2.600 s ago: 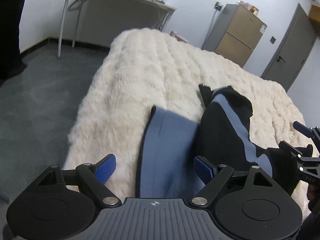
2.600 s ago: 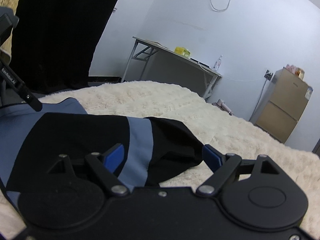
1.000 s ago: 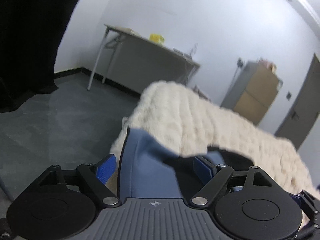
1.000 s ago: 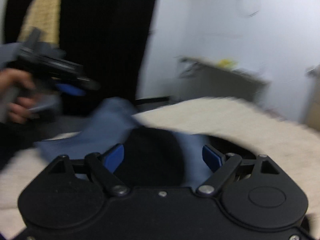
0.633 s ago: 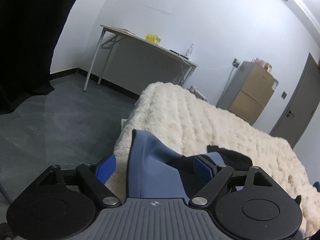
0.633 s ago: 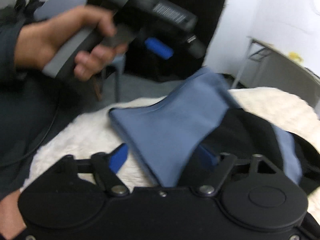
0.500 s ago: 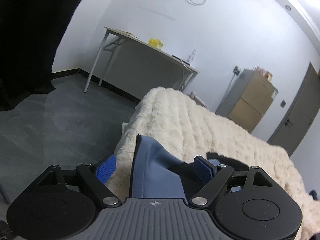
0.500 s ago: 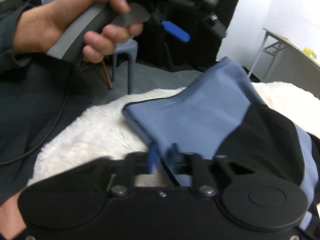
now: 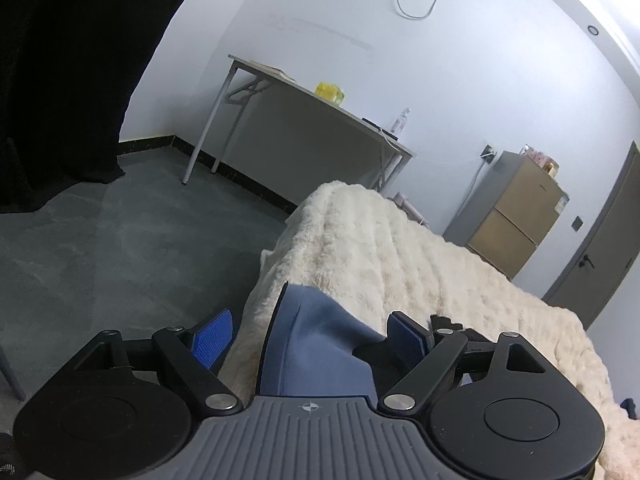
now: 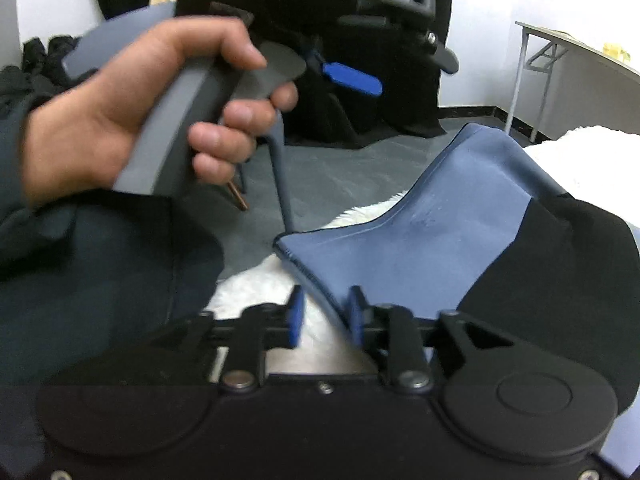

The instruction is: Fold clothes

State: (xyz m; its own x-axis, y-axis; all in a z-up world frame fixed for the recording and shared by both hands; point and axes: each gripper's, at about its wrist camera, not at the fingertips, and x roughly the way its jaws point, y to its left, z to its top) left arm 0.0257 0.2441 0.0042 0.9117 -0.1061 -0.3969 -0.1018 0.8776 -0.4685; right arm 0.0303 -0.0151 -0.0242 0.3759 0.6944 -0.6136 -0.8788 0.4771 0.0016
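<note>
The right gripper (image 10: 326, 316), spread wide half a second ago, is now drawn nearly together on the hem of the blue-and-black garment (image 10: 472, 248), with a narrow gap left between the pads, so the pinch is judged to be not quite complete. The left gripper (image 9: 310, 336) is kept spread, as a moment earlier, with a blue fold of the garment (image 9: 316, 344) seen between its fingers but not gripped; its handle is held in the left hand (image 10: 132, 116) above the cloth. A grip on the near hem is judged to be the start of the next fold, the garment being bunched rather than flat. The garment is laid at the near end of a bed covered by a cream fleece blanket (image 9: 400, 248). Beyond, a grey floor (image 9: 120, 240), a folding table (image 9: 312, 96), a gold cabinet (image 9: 516, 224), a grey door (image 9: 608, 240) and a black curtain (image 9: 60, 60) are shown.
</note>
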